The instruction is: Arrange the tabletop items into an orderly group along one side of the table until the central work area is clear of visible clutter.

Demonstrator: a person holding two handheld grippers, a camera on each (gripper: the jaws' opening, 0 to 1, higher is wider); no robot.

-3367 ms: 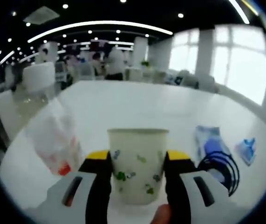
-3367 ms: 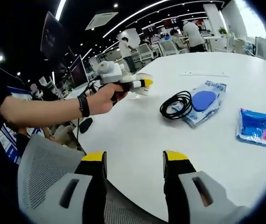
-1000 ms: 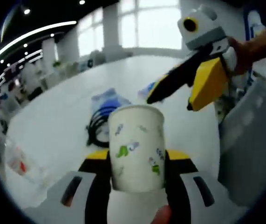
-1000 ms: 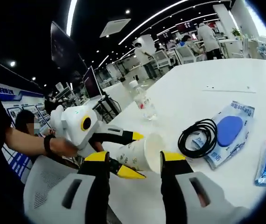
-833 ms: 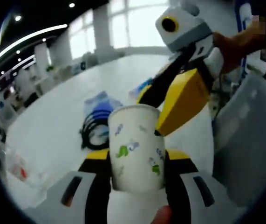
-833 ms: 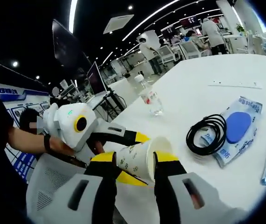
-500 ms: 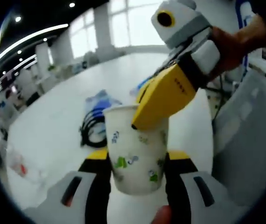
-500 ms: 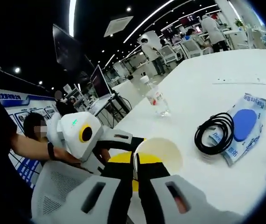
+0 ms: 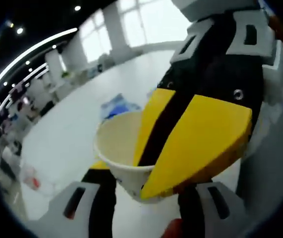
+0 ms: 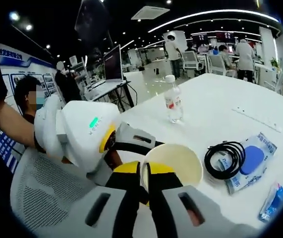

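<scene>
The paper cup, at 6 o'clock in the right gripper view, seems mid-handover: the right gripper pinches its rim with jaws clenched, while the left gripper flanks its base, grip impossible to judge, above the white table.

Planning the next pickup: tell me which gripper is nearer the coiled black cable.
Right, marginally. The right gripper, pinching the paper cup rim, sits on the side facing the cable; the left gripper holds the cup from farther back.

White table with water bottle, black cable, wipes packs.
</scene>
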